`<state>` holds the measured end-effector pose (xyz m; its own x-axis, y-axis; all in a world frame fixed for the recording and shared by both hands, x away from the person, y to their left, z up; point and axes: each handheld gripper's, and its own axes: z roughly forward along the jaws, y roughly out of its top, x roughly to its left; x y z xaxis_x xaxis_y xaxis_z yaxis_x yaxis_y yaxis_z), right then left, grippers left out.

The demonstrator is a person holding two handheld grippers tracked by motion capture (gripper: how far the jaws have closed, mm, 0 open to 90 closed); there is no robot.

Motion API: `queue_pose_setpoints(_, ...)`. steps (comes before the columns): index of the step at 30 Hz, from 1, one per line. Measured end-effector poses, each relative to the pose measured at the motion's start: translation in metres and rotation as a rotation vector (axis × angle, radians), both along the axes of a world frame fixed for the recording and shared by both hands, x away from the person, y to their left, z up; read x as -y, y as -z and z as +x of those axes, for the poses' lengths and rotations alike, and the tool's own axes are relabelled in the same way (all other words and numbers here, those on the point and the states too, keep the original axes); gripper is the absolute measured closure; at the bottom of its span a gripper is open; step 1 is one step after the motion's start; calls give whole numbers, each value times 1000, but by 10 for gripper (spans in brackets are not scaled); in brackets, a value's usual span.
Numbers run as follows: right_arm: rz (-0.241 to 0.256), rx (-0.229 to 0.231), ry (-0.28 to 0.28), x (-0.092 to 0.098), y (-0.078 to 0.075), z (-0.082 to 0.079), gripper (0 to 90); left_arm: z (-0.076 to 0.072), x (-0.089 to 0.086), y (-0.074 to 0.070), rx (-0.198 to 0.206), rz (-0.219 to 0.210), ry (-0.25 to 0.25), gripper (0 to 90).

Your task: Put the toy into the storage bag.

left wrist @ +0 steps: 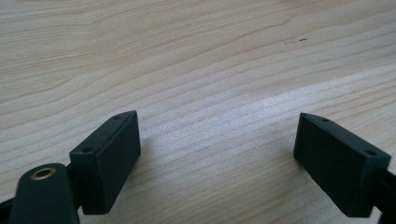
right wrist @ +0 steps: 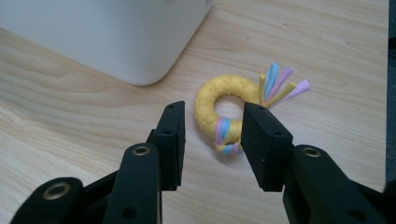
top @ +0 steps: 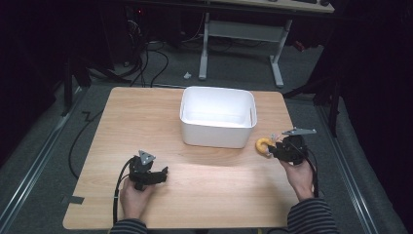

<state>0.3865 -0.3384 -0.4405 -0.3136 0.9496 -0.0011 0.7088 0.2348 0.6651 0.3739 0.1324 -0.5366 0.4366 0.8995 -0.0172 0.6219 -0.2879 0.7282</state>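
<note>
Here, the scene: a wooden table (top: 146,117) carries a white bin (top: 217,117) at mid-table, and a person's hands enter from the near edge, each holding a gripper.

Ring: a yellow ring toy (right wrist: 223,100) lies flat on the table just beside the bin's near right corner, apart from its wall; in the high view it sits at (top: 264,145).

Tassels: pastel strips in blue, pink, yellow and purple are bound round the ring at two spots; one bundle fans out past the far side, one wraps the near side between the jaws.

Right gripper: the right gripper (right wrist: 212,140) hovers low over the ring's near arc, jaws partly open, one on each side of the wrapped band; it grips nothing yet.

Left gripper: the left gripper (left wrist: 217,158) rests near the front left of the table, jaws spread wide over bare wood, holding nothing.

Handling (judged): the ring looks light and small, probably rubbery or foam-like with a dimpled skin, so it should give a little and not slip much; not fragile.

Where to grip (judged): pinch across the near arc at the wrapped band, one jaw inside the hole and one outside; the loose tassels are floppy and a poor hold.

Risk (judged): a shallow pinch could flick the light ring sideways.
</note>
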Motion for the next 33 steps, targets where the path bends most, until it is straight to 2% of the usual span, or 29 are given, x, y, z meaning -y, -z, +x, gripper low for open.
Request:
queue_pose_setpoints(9,-15,-29,-16,-6,1,18,624,0,0,0,0,0,0,150)
queue_pose_setpoints(17,-20,-49,12,-2,3,34,615,0,0,0,0,0,0,150)
queue_pose_setpoints(22,-44,-61,38,0,9,43,587,0,0,0,0,0,0,150)
queue_pose_setpoints(26,-70,-87,71,3,21,52,566,0,0,0,0,1,0,150)
queue_pose_setpoints(33,-74,-93,83,4,27,57,547,0,0,0,0,1,0,150)
